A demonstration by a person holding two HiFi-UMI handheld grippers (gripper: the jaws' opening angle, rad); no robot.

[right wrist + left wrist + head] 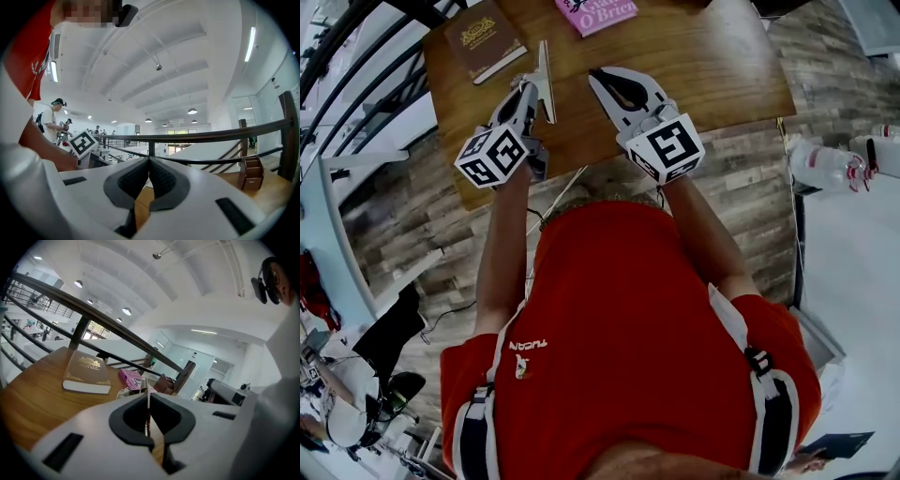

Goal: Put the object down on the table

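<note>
A thin, flat white object (546, 75) stands on edge over the wooden table (712, 66), and my left gripper (531, 89) is shut on it. In the left gripper view the object shows as a narrow white edge (148, 401) pinched between the dark pads. My right gripper (598, 77) hovers beside it over the table's near part, its jaws shut with nothing between them; its pads (161, 176) meet tip to tip. I cannot tell whether the object touches the table.
A brown hardcover book (485, 37) lies at the table's far left and a pink book (596, 13) at the far middle. A small brown wooden box (250, 172) stands on the table. Bottles (825, 167) sit off to the right. A black railing (93, 315) runs behind the table.
</note>
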